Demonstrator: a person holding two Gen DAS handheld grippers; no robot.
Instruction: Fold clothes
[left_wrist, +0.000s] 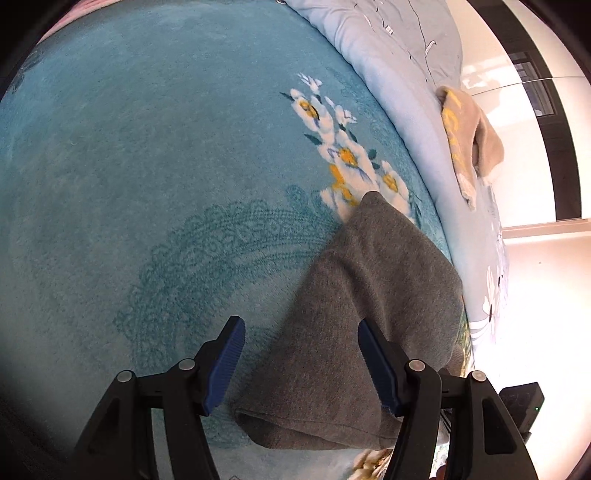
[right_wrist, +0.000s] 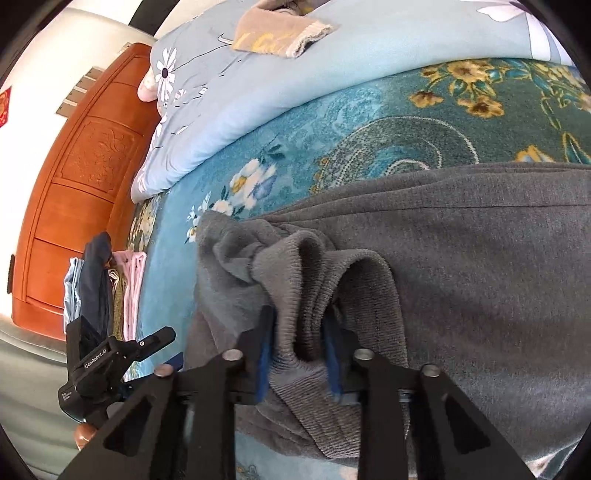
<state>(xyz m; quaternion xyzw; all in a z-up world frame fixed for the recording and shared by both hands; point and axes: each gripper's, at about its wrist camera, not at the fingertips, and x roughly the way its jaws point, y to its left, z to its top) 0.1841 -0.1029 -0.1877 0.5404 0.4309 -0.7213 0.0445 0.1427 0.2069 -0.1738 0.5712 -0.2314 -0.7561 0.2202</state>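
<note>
Grey garment (right_wrist: 461, 258) | right tongs (right_wrist: 299, 350) clenched on its cuff | left tongs (left_wrist: 299, 365) released

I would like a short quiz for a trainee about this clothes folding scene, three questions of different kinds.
1. True or false: the right gripper is shut on the ribbed cuff of the grey sweater.
2. What lies between the pads of the left gripper? A) a beige towel B) part of the grey sweater, not pinched C) a pink shirt
3. Fill in: the beige towel lies on the light blue ____.

Key: 1 true; 2 B; 3 quilt.
</note>
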